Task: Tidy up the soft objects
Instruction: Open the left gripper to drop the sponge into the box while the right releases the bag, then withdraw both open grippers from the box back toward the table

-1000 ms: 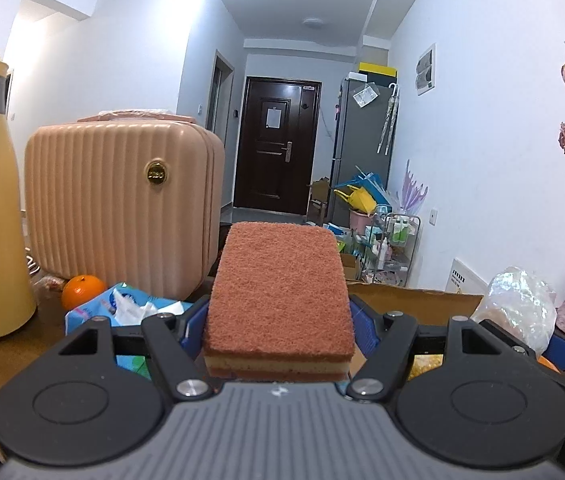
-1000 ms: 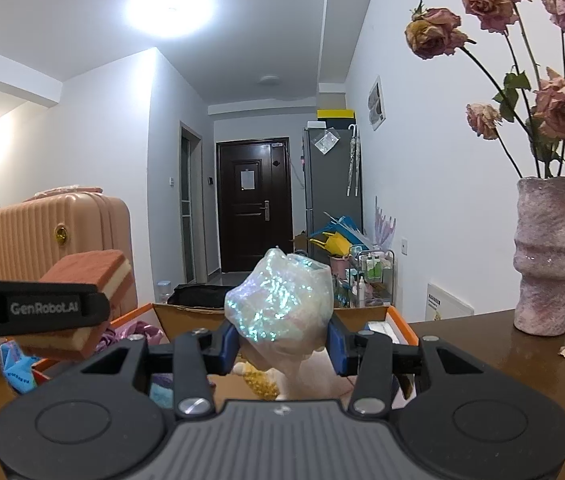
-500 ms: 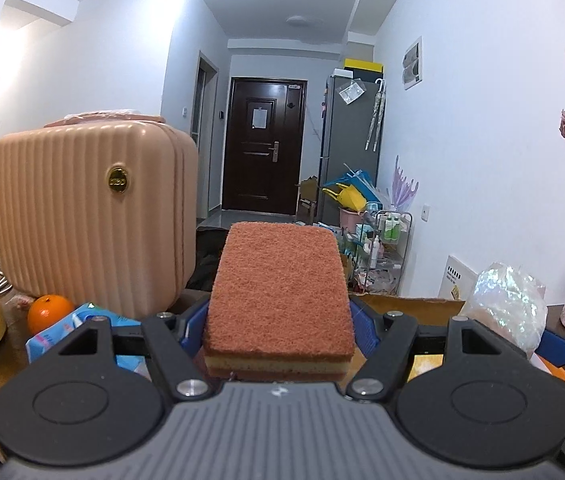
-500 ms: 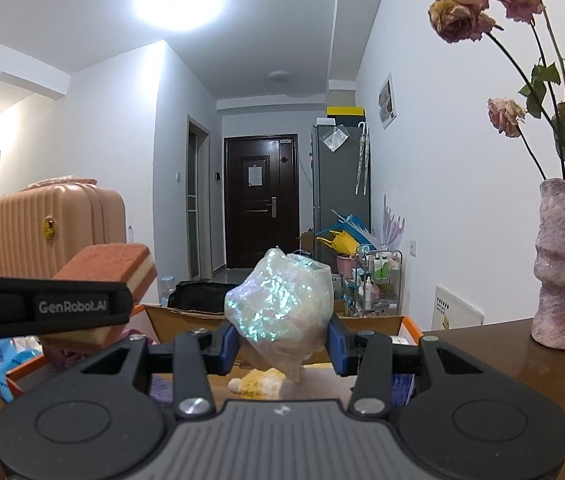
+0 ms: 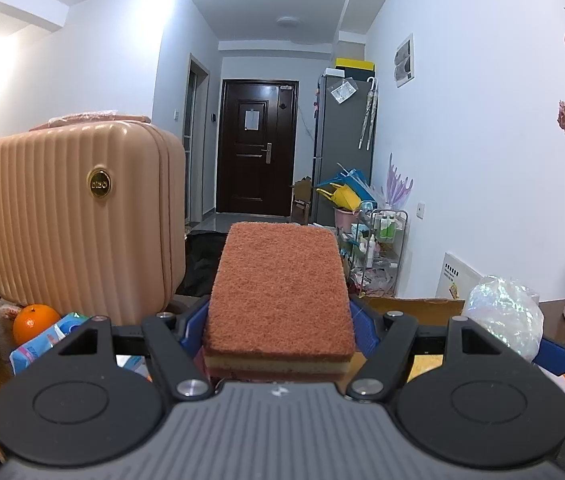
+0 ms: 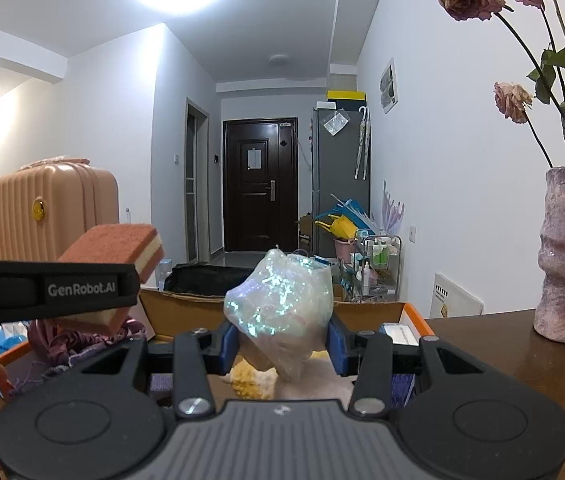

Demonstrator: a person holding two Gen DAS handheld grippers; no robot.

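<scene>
Suitcase (image 5: 78, 216) shifted rightward; left gripper (image 5: 278, 320) clamps sponge (image 5: 278, 292); right gripper (image 6: 280, 332) clamps iridescent bag (image 6: 278, 304).

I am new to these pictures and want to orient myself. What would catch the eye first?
The rust-red scouring sponge fills the left view's centre, clamped in the left gripper. In the right view, the right gripper pinches a shimmering iridescent plastic bag above an open cardboard box. A ribbed peach-pink suitcase stands at left.
</scene>
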